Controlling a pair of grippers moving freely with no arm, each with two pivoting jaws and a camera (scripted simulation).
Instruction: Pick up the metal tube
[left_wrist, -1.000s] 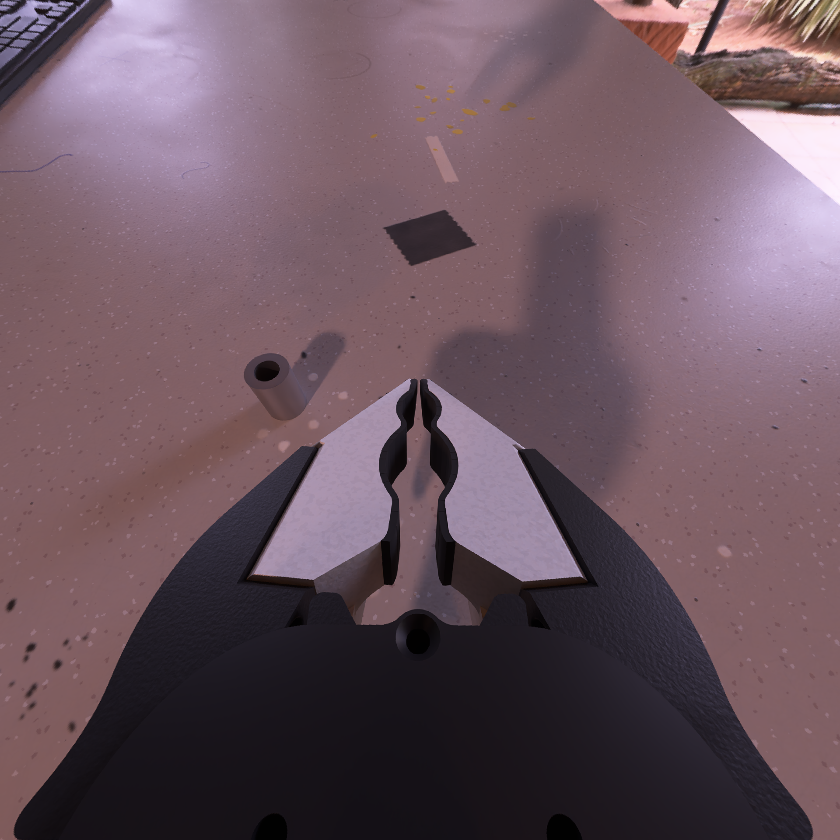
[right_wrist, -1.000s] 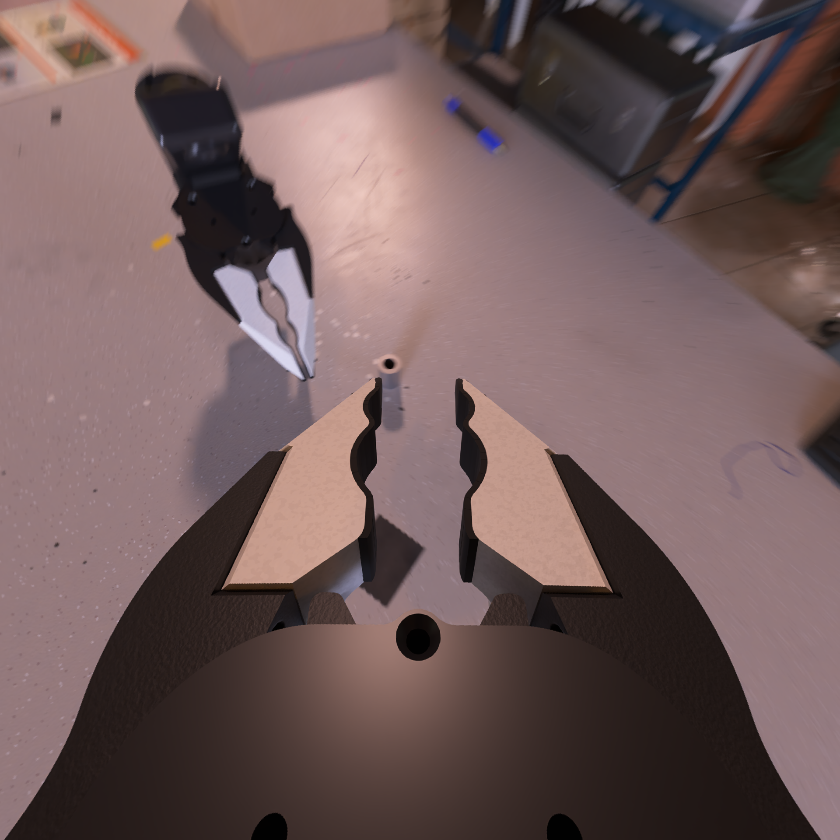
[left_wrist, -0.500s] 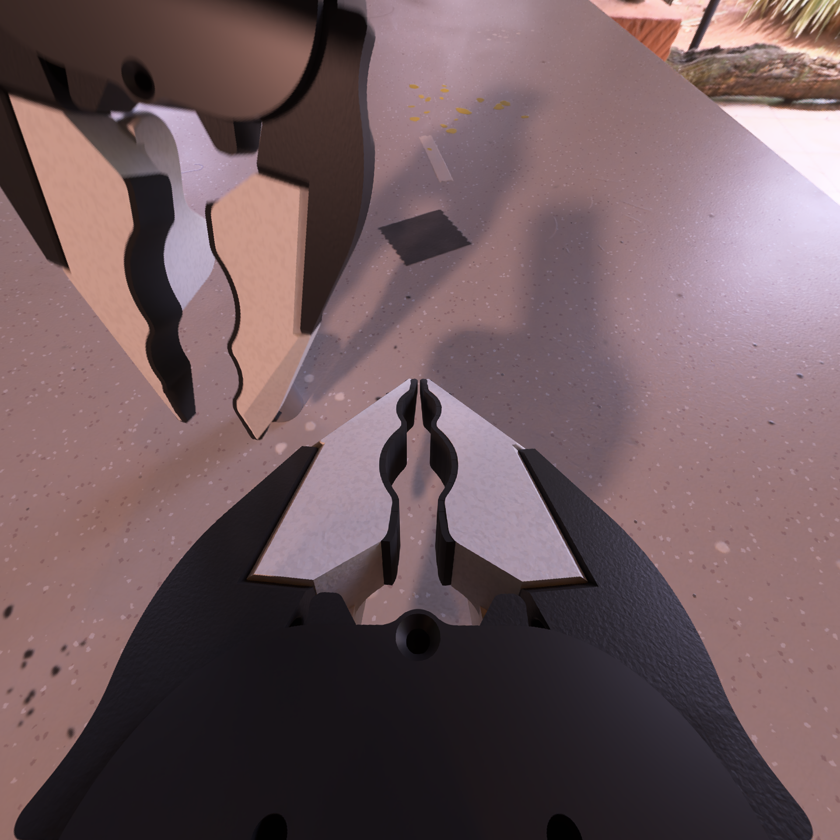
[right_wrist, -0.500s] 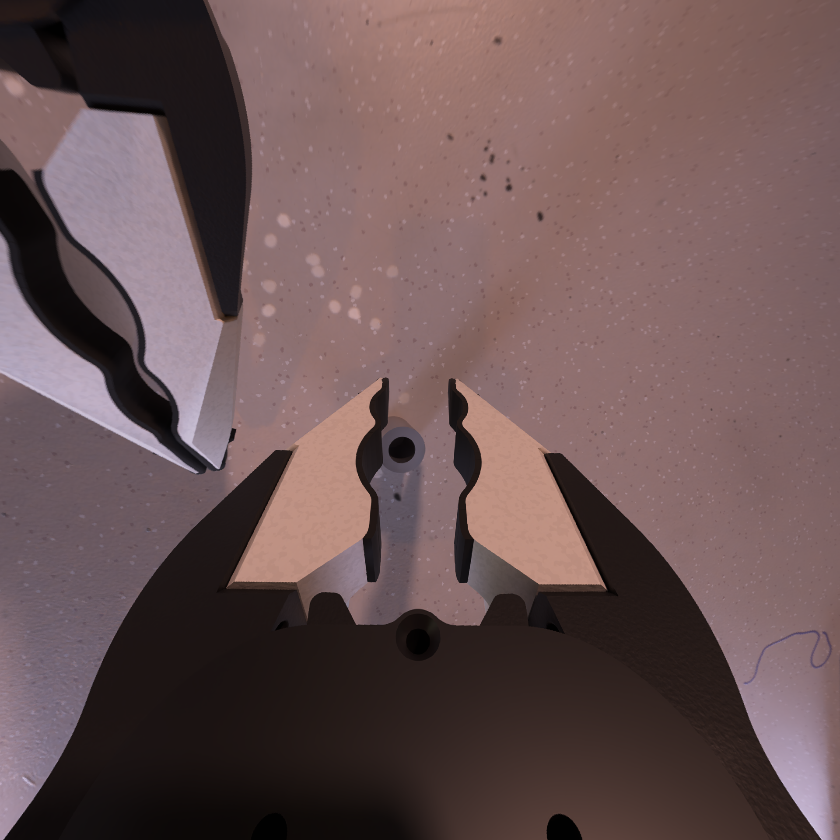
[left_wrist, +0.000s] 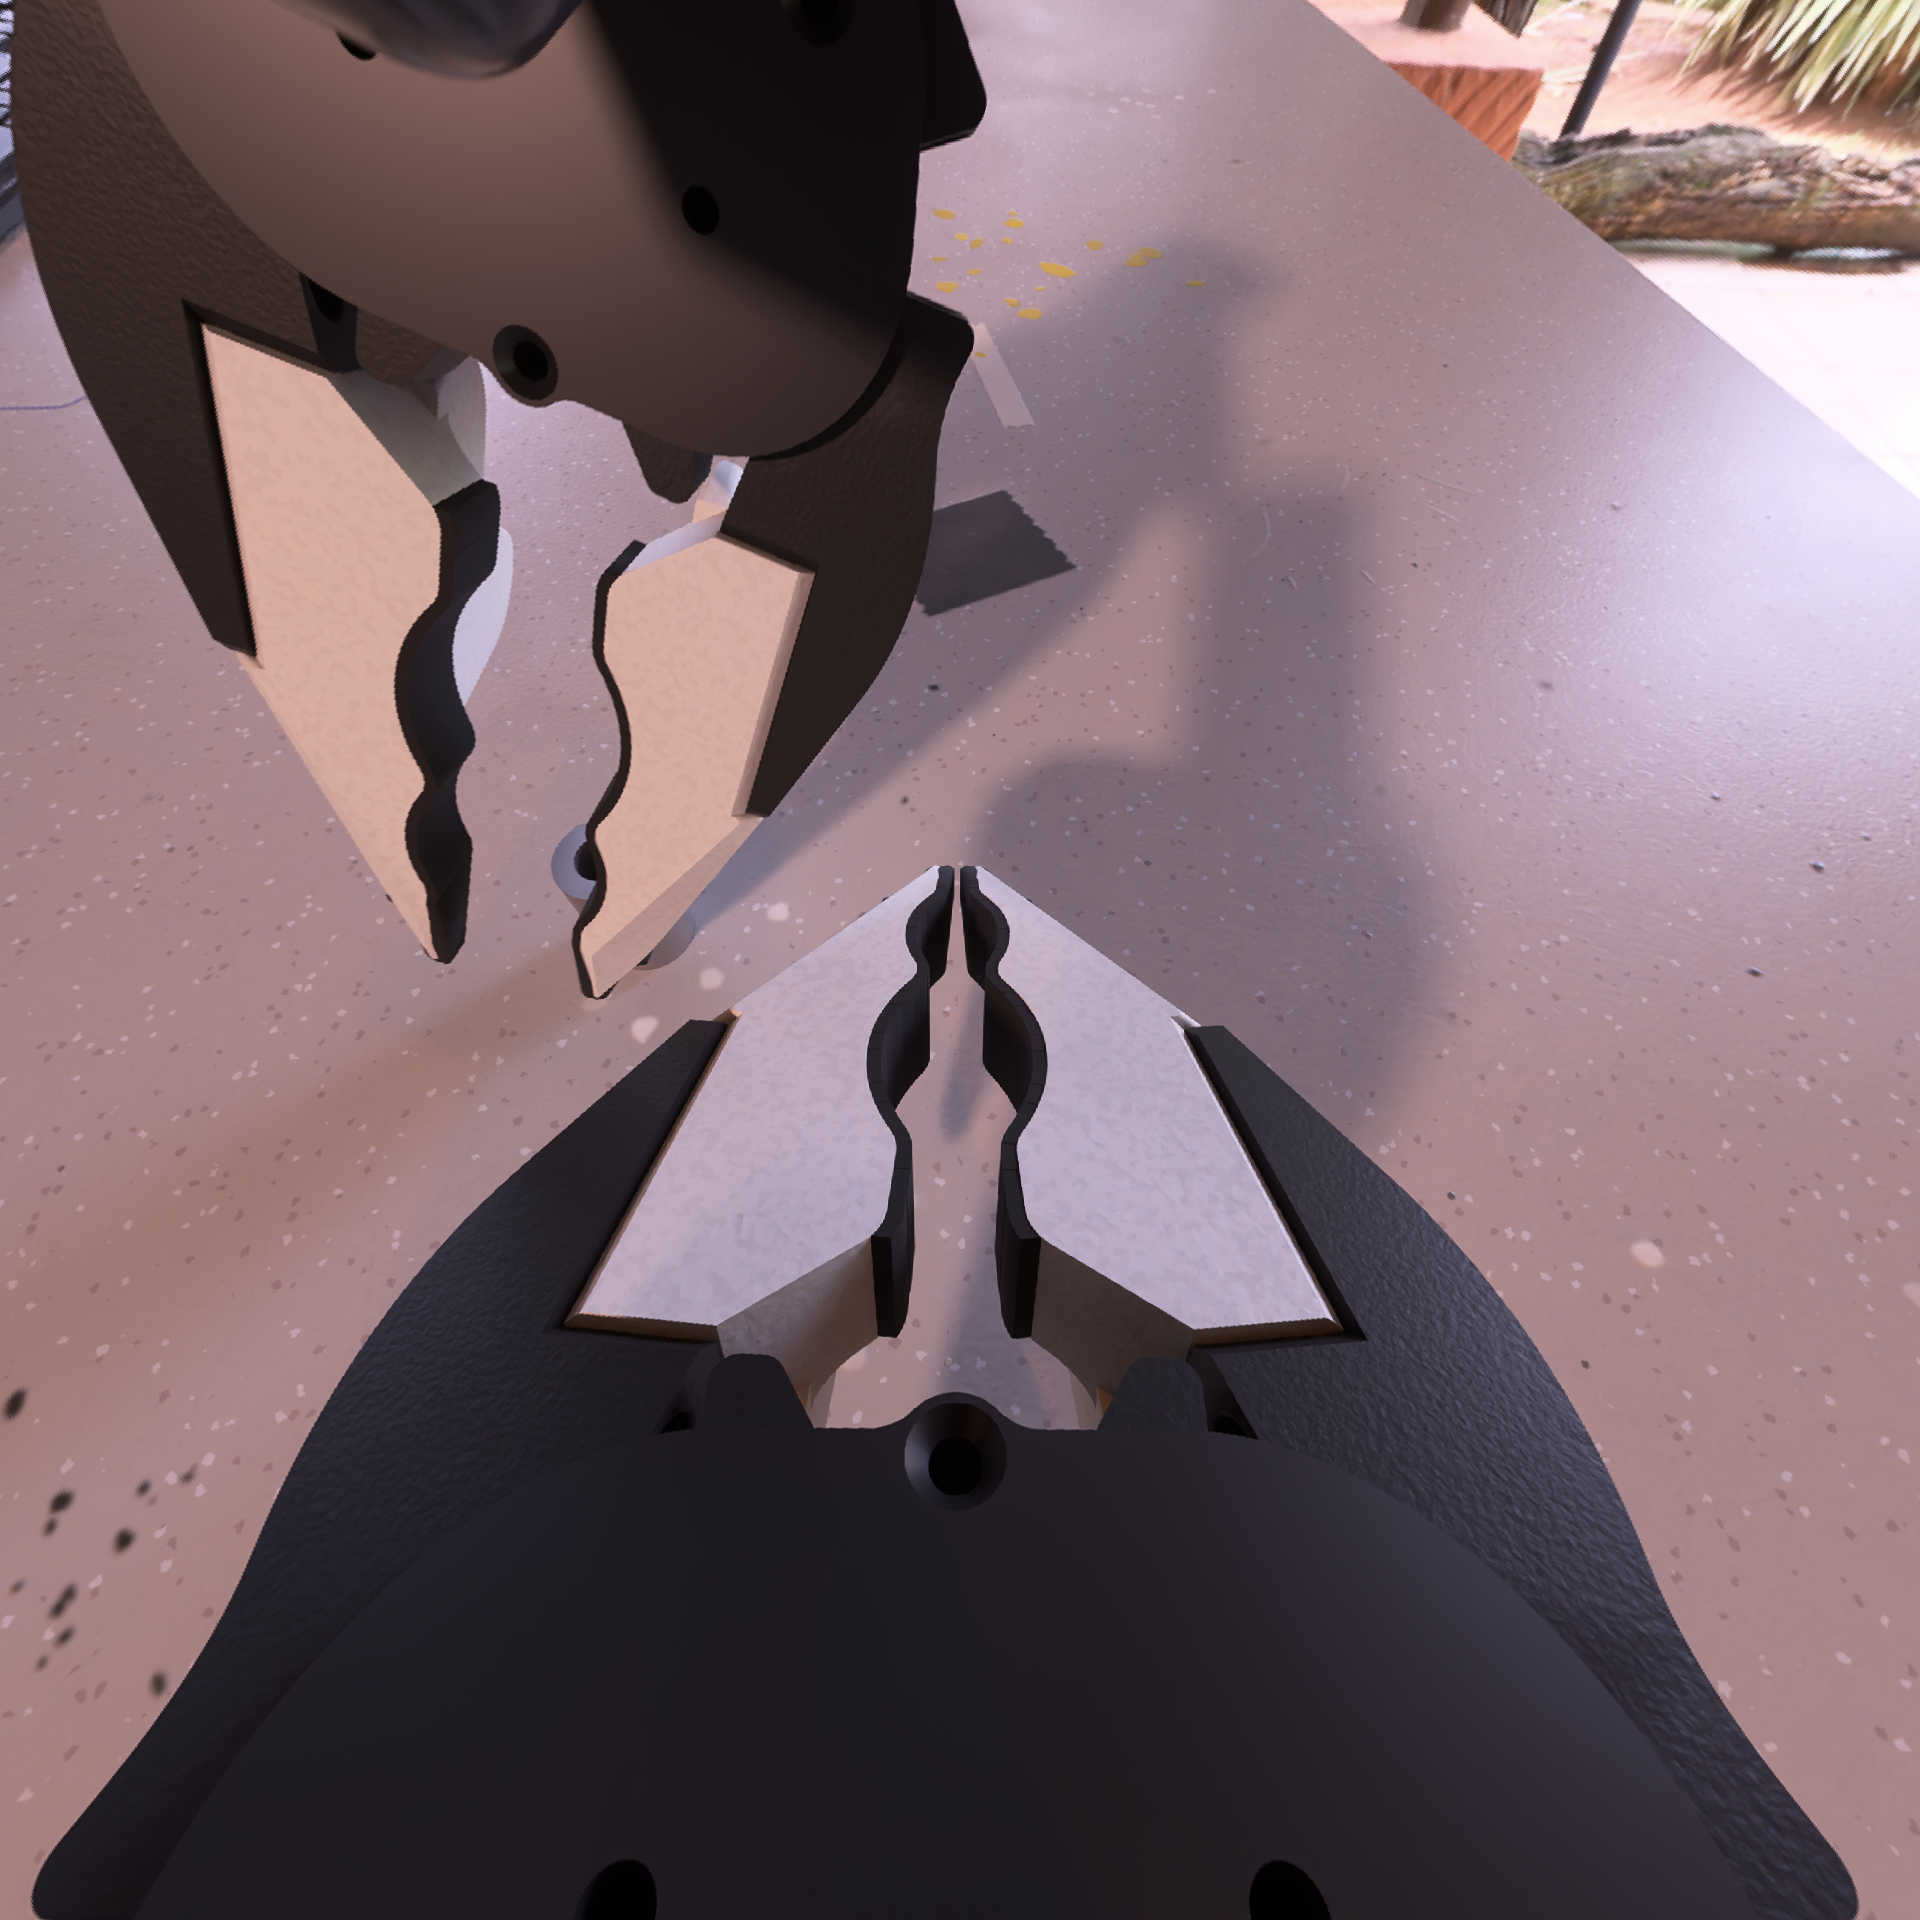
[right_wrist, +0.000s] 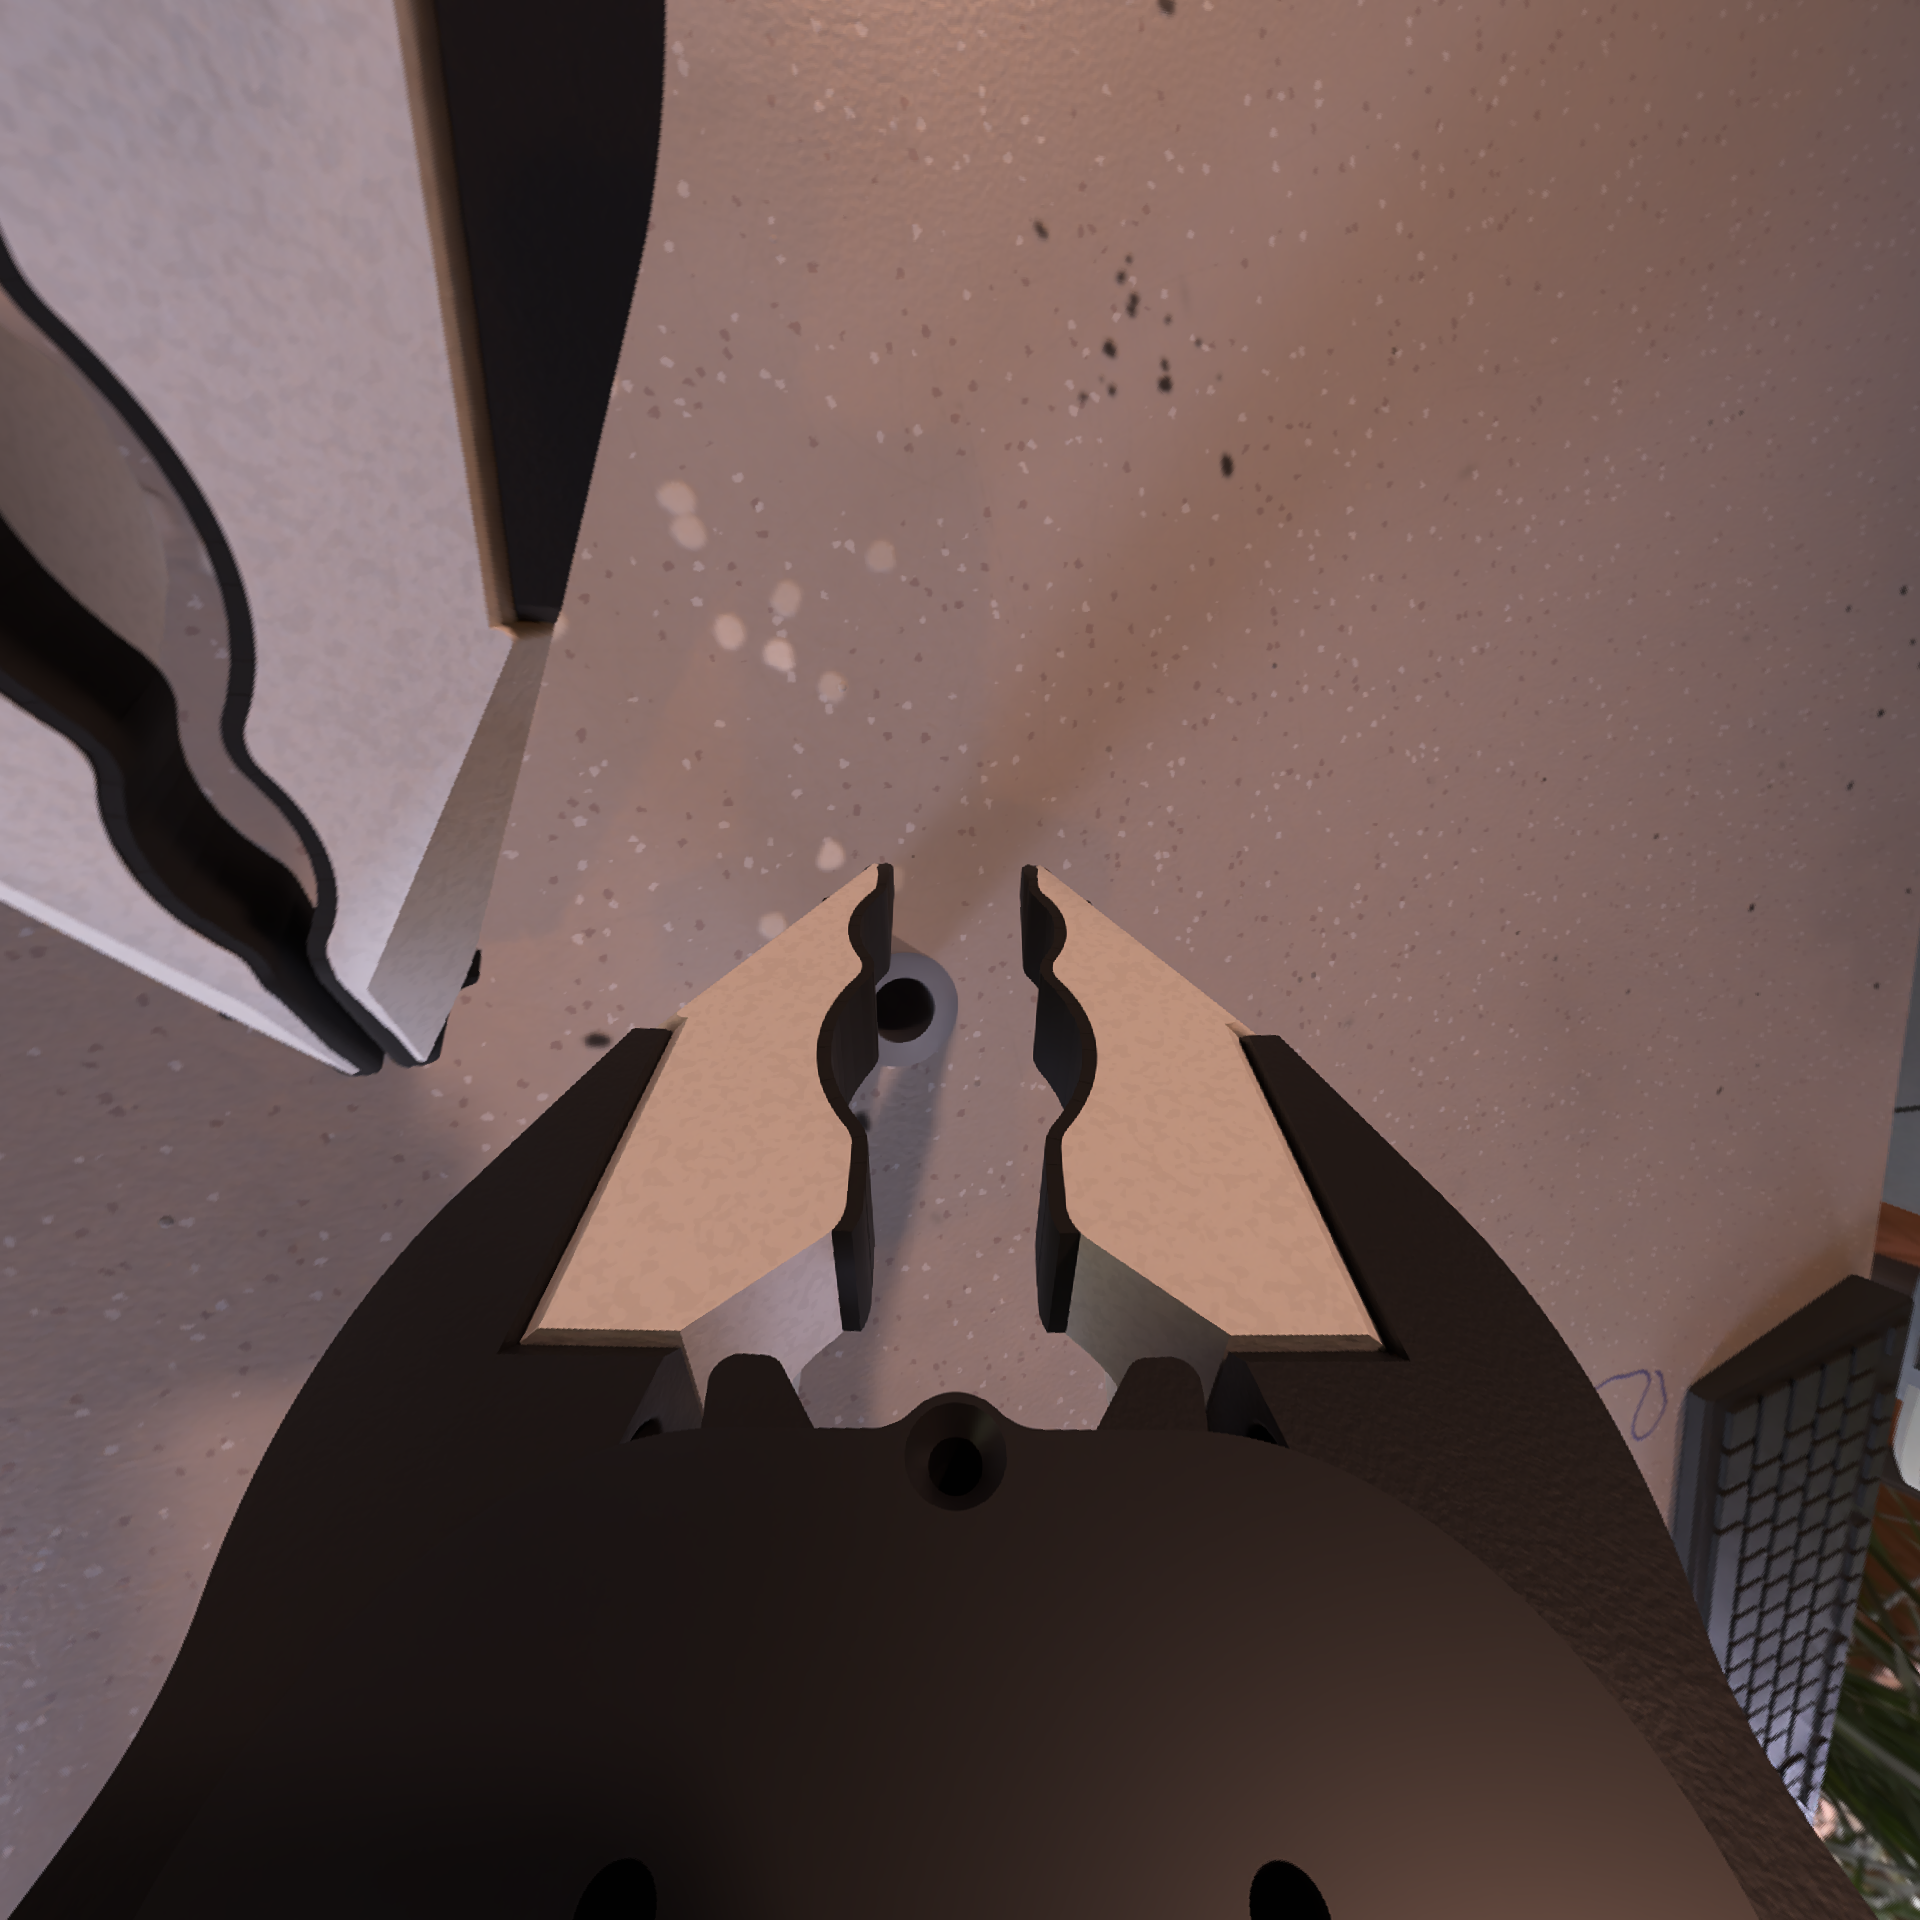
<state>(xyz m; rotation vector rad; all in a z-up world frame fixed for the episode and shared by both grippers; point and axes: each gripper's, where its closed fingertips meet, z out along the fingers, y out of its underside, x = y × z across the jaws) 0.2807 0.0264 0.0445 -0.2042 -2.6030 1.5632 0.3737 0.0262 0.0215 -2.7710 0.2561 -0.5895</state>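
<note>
The metal tube (right_wrist: 914, 1013) is a short grey cylinder with a dark bore, lying on the speckled table (right_wrist: 1351, 727). My right gripper (right_wrist: 956, 883) points down over it, open, with the tube between the fingers, close against the left finger. In the left wrist view the right gripper (left_wrist: 514, 966) hangs at the upper left and the tube (left_wrist: 574, 871) peeks out behind one of its fingertips. My left gripper (left_wrist: 956, 878) is shut and empty, just right of the tube. It also shows at the left of the right wrist view (right_wrist: 400, 1055).
A dark square patch (left_wrist: 987, 556), a pale strip of tape and yellow flecks (left_wrist: 1039, 275) lie farther along the table. The table's edge runs along the right in the left wrist view. A dark keyboard (right_wrist: 1766, 1538) sits at the right edge of the right wrist view.
My right gripper has swung in over the tube and come down around it. The left gripper has stayed in place, shut.
</note>
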